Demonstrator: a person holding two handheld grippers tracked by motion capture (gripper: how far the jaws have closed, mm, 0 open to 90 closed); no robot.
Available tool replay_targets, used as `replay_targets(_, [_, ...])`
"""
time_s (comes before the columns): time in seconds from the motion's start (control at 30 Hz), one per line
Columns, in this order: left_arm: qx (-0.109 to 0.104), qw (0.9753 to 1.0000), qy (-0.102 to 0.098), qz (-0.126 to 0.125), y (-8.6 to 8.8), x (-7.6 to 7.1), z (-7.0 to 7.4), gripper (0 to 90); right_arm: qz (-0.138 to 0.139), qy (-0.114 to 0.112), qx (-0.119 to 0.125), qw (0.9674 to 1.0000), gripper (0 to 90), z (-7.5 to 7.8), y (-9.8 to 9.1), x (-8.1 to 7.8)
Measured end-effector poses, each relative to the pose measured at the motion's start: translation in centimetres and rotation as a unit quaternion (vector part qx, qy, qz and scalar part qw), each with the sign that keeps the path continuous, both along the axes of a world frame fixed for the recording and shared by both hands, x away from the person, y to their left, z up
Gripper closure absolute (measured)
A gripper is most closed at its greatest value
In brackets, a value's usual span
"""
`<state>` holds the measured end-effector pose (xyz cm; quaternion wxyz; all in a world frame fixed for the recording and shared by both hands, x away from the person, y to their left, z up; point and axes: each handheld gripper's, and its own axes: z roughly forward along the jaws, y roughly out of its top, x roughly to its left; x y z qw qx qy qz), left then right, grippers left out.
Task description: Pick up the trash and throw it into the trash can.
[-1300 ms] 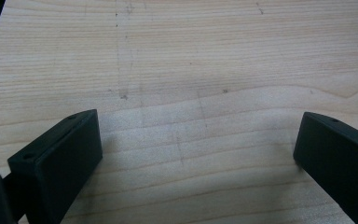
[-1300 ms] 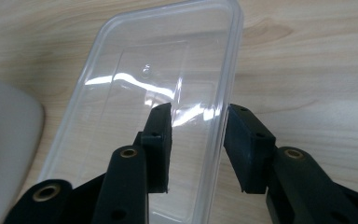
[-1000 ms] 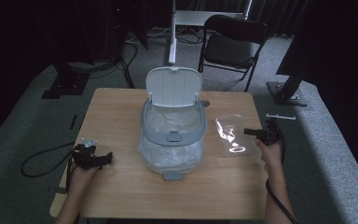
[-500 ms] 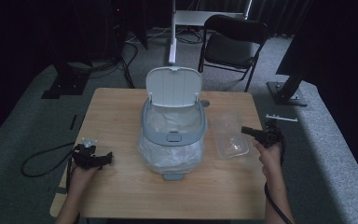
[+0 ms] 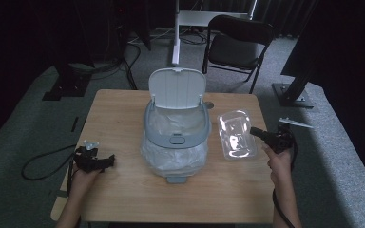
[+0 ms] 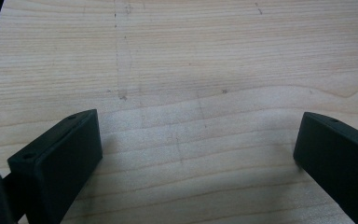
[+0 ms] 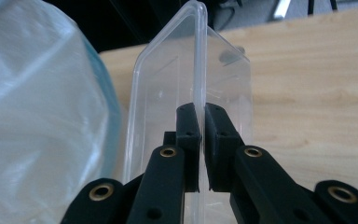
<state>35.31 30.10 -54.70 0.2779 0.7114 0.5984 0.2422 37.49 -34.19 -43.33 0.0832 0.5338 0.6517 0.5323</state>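
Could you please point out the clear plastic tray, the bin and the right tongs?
clear plastic tray [image 5: 236, 134], high view, on its flat middle.
bin [image 5: 177, 89], high view, on its raised lid.
right tongs [image 7: 200, 122], right gripper view, between the tips shut on the tray's edge.

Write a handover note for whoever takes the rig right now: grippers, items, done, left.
Right gripper: shut on the clear plastic tray, fingers pinching its edge, tray beside the bin.
Left gripper: open, nothing between the fingers, resting near the table's left edge.
Bin: mid-table, lid up, liner bag inside.
Done: tray gripped.
Left: probably carry the tray over the open bin and release.
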Motion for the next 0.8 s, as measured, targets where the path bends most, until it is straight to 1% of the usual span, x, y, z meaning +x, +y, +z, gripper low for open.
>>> replay_targets(0.03, [0.000, 1.0000, 0.000, 0.000, 0.0, 0.0, 0.0, 1.8, 0.000, 0.000, 0.000, 1.0000, 85.6, 0.0, 0.0, 0.0])
replay_targets(0.1, [0.000, 1.0000, 0.000, 0.000, 0.0, 0.0, 0.0, 1.8, 0.002, -0.013, 0.003, 0.9999, 85.6, 0.8, 0.1, -0.6])
replay_targets(0.13, [0.000, 1.0000, 0.000, 0.000, 0.0, 0.0, 0.0, 1.8, 0.002, -0.013, 0.003, 0.9999, 85.6, 0.8, 0.1, -0.6])
replay_targets(0.17, [0.000, 1.0000, 0.000, 0.000, 0.0, 0.0, 0.0, 1.8, 0.003, -0.018, 0.002, 0.9998, 85.6, 1.1, 0.1, -0.8])
replay_targets(0.2, [0.000, 1.0000, 0.000, 0.000, 0.0, 0.0, 0.0, 1.8, 0.005, -0.026, 0.000, 0.9997, 85.6, 1.7, 0.3, -1.2])
replay_targets(0.23, [0.000, 1.0000, 0.000, 0.000, 0.0, 0.0, 0.0, 1.8, 0.006, -0.030, -0.001, 0.9995, 85.6, 2.0, 0.4, -1.4])
replay_targets(0.27, [0.000, 1.0000, 0.000, 0.000, 0.0, 0.0, 0.0, 1.8, 0.006, -0.030, -0.001, 0.9995, 85.6, 2.0, 0.4, -1.4])
replay_targets(0.3, [0.000, 1.0000, 0.000, 0.000, 0.0, 0.0, 0.0, 1.8, 0.007, -0.034, 0.001, 0.9994, 85.6, 2.3, 0.5, -1.6])
replay_targets(0.33, [0.000, 1.0000, 0.000, 0.000, 0.0, 0.0, 0.0, 1.8, 0.009, -0.047, 0.006, 0.9988, 85.6, 2.8, 0.5, -1.9])
replay_targets(0.4, [0.000, 1.0000, 0.000, -0.001, 0.0, 0.0, 0.0, 1.8, 0.008, -0.060, 0.014, 0.9981, 85.5, 3.4, 0.5, -2.3])
replay_targets(0.43, [0.000, 1.0000, 0.000, -0.001, 0.0, 0.0, 0.0, 1.8, 0.008, -0.060, 0.014, 0.9981, 85.5, 3.4, 0.5, -2.3])
replay_targets(0.5, [0.000, 1.0000, 0.000, -0.001, 0.0, 0.0, 0.0, 1.8, 0.006, -0.088, 0.021, 0.9959, 85.5, 4.2, 0.5, -2.9])
replay_targets(0.6, [0.000, 1.0000, 0.000, -0.002, 0.0, 0.0, 0.0, 1.8, 0.005, -0.096, 0.023, 0.9951, 85.5, 4.7, 0.5, -3.2])
replay_targets(0.63, [0.000, 1.0000, 0.000, -0.002, 0.0, 0.1, 0.0, 1.8, 0.011, -0.103, 0.034, 0.9940, 85.5, 5.1, 0.5, -3.4])
replay_targets(0.67, [0.000, 1.0000, 0.000, -0.002, 0.0, 0.1, 0.0, 1.8, 0.011, -0.103, 0.034, 0.9940, 85.5, 5.1, 0.5, -3.4])
replay_targets(0.73, [0.000, 1.0000, 0.000, -0.002, 0.0, 0.1, 0.0, 1.8, 0.016, -0.114, 0.037, 0.9926, 85.5, 5.9, 0.6, -3.8])
replay_targets(0.77, [0.000, 1.0000, 0.000, -0.002, 0.0, 0.1, 0.0, 1.8, 0.016, -0.114, 0.037, 0.9926, 85.5, 5.9, 0.6, -3.8])
replay_targets(0.8, [0.000, 1.0000, 0.000, -0.002, 0.0, 0.1, 0.0, 1.8, 0.015, -0.125, 0.036, 0.9914, 85.5, 6.5, 0.7, -4.1])
